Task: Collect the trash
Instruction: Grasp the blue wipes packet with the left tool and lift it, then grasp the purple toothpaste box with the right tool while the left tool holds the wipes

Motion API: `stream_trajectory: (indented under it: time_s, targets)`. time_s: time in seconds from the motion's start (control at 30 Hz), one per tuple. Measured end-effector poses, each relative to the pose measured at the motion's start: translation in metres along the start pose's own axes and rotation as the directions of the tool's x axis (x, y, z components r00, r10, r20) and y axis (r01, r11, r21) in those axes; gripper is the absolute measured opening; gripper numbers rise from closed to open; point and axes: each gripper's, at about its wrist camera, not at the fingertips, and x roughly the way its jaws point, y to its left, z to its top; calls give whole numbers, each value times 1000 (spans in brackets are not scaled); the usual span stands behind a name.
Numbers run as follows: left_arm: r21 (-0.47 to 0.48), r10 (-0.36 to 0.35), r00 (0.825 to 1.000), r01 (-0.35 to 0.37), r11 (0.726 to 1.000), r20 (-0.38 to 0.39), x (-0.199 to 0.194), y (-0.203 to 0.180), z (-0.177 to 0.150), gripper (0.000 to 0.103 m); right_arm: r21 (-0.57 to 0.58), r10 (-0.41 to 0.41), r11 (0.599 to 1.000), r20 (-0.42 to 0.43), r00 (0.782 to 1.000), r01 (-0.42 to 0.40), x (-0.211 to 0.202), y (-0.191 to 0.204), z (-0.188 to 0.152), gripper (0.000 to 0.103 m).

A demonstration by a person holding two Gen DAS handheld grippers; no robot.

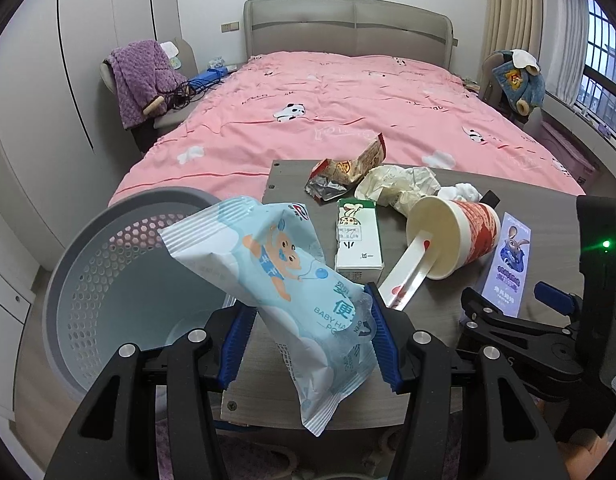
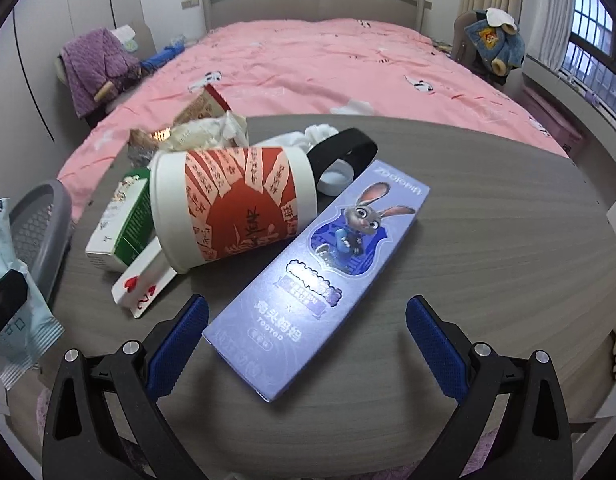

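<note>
My left gripper (image 1: 308, 340) is shut on a light blue baby wipes pack (image 1: 276, 280), held tilted above the table's left edge, beside the grey perforated trash bin (image 1: 108, 280). My right gripper (image 2: 306, 344) is open, its fingers astride the near end of a purple rabbit-print box (image 2: 319, 272) lying flat on the table. A red and white paper cup (image 2: 232, 208) lies on its side to the left of the box. The wipes pack also shows at the left edge of the right wrist view (image 2: 12, 304).
On the grey table (image 2: 487, 240) also lie a green and white carton (image 1: 357, 240), a playing card (image 2: 142, 286), crumpled paper (image 1: 399, 186), a snack wrapper (image 1: 347, 170), white tissue (image 1: 459, 191) and a black strap (image 2: 343, 150). A pink bed (image 1: 327, 112) lies behind.
</note>
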Motion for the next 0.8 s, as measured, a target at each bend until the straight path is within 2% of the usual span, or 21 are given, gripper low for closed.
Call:
stream_trajectory:
  time_s: [0.43,0.57,0.73,0.8]
  targets:
    - [13,-50,999,50,999,-19,9,-8,-1,53,80,-112,990,-19,994,113,-11,-64,-23,97]
    - [26,-59,998,60,998,-22,11,-13,0,53,114,-71,991,4,997,70,-13,-75,-20,97]
    - [33,-68,997,69,997,-37,17,-15,0,53,82,-81,993,20,996,79,-2,-71,-7,96]
    - [36,-67,997,69,997,-41,19,-15,0,53,75,-76,994,15,997,75,5,-71,-3,92]
